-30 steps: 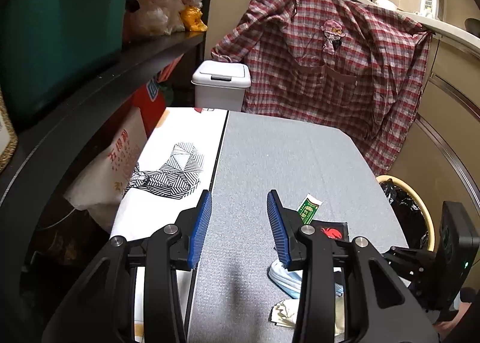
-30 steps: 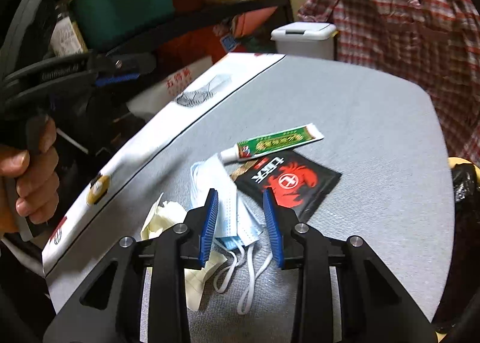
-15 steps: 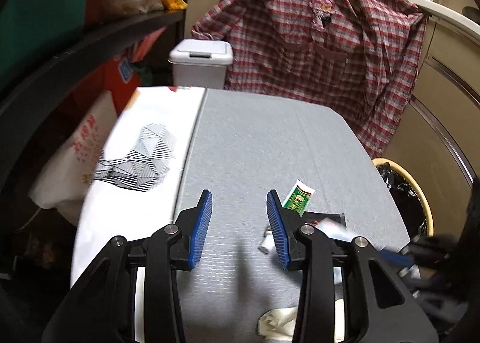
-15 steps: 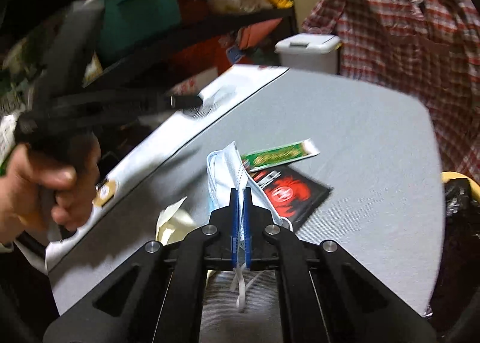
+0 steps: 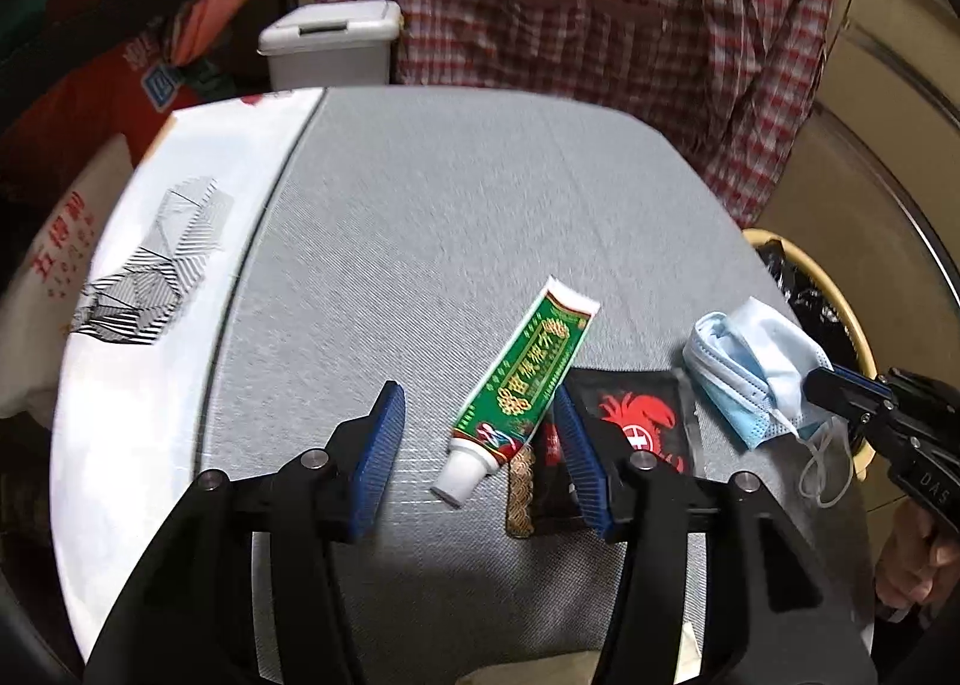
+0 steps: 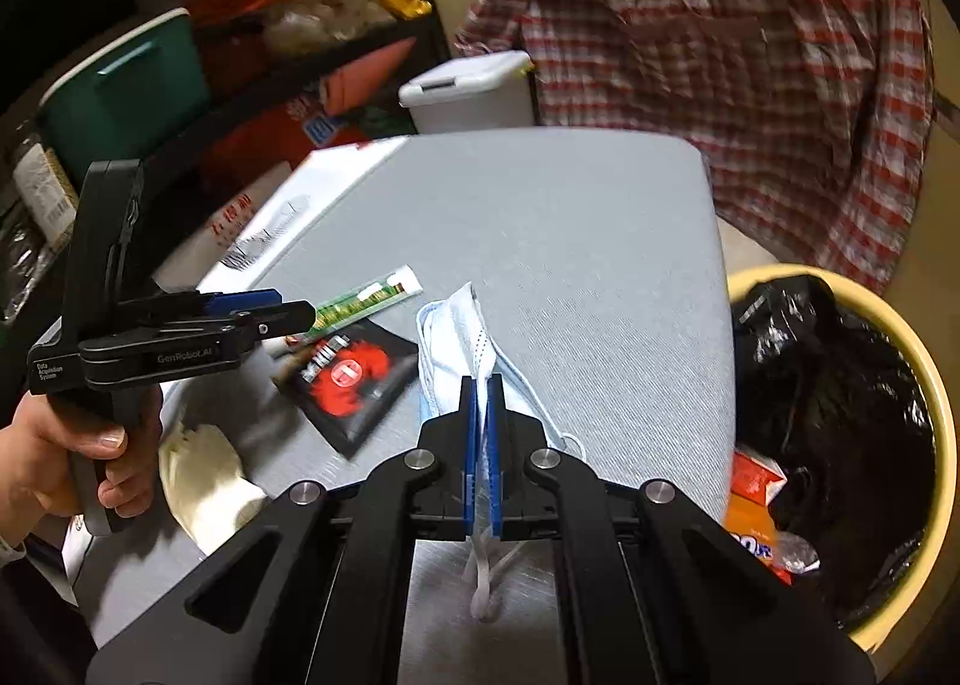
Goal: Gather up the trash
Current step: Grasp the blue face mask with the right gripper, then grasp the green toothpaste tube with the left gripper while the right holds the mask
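The green tube (image 5: 523, 385) lies flat on the grey worktop (image 5: 456, 217), long axis running from seven o'clock to one o'clock in the left wrist view, white cap pointing down at seven, crimped end up at one. Its cap end sits between the jaws of the left claw (image 5: 477, 454), which have just been opening and stand wide, pads clear of it. Touching the tube's three o'clock side is the black and red sachet (image 5: 636, 427). Out at three o'clock the right claw (image 6: 480, 421) is pinched tight on the blue face mask (image 6: 462, 349), ear loops dangling below the pads. A crumpled cream glove (image 6: 204, 475) lies at eight o'clock in the right view. The yellow bin (image 6: 936, 445) with its black liner sits off the worktop's edge at three o'clock.
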`<action>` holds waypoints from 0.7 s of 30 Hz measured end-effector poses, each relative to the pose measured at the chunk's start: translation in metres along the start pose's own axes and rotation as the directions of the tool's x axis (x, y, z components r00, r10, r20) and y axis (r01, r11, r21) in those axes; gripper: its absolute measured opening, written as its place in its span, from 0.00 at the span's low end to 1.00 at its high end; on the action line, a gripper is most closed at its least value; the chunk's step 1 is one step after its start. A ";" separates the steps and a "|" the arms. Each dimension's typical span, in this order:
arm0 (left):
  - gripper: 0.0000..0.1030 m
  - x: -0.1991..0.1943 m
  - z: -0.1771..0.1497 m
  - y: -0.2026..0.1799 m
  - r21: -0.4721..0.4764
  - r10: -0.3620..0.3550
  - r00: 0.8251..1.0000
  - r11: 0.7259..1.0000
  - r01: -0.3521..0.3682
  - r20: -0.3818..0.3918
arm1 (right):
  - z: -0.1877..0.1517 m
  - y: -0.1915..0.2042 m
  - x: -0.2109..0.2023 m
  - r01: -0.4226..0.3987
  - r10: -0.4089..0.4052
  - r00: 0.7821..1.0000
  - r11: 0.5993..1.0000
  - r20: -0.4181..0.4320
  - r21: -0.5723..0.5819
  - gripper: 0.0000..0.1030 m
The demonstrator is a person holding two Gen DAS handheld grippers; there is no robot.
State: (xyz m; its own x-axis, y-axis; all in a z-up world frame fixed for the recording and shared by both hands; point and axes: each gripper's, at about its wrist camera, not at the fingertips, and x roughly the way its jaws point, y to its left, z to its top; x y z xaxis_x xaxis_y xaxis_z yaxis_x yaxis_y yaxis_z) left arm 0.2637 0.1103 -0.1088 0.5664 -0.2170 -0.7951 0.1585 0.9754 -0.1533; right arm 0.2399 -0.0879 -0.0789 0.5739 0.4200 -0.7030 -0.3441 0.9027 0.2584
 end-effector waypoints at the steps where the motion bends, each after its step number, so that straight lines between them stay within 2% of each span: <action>1: 0.50 0.002 0.000 0.000 0.007 0.004 1.000 1.000 -0.004 -0.004 | 0.000 -0.001 0.003 0.002 -0.002 1.000 1.000 -0.011 0.005 0.04; 5: 0.50 0.007 -0.001 -0.007 0.045 0.024 0.999 0.999 -0.023 -0.021 | -0.005 -0.005 0.011 -0.010 0.011 0.999 1.000 -0.051 0.018 0.05; 6: 0.45 0.007 -0.001 -0.008 0.052 0.025 0.999 0.998 -0.023 -0.026 | -0.006 -0.005 0.013 -0.009 0.010 0.998 1.000 -0.057 0.018 0.06; 7: 0.33 0.007 0.000 -0.009 0.051 0.010 0.999 0.999 -0.008 -0.031 | -0.006 -0.006 0.014 -0.008 0.010 0.998 1.000 -0.062 0.021 0.07; 10: 0.25 0.004 0.002 -0.011 0.068 0.044 0.999 0.997 -0.042 -0.031 | -0.006 -0.006 0.016 -0.012 0.015 0.997 0.999 -0.072 0.034 0.07; 21: 0.25 0.005 -0.001 -0.005 0.062 0.063 0.997 0.996 -0.061 -0.035 | -0.007 -0.004 0.020 0.006 -0.004 0.996 1.000 -0.085 0.025 0.09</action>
State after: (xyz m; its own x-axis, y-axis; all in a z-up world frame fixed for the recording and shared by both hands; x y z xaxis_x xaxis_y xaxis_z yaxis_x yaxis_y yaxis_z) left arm 0.2652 0.1042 -0.1123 0.5462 -0.1538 -0.8234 0.1737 0.9824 -0.0683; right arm 0.2477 -0.0835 -0.0984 0.5102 0.4070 -0.7576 -0.3220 0.9073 0.2705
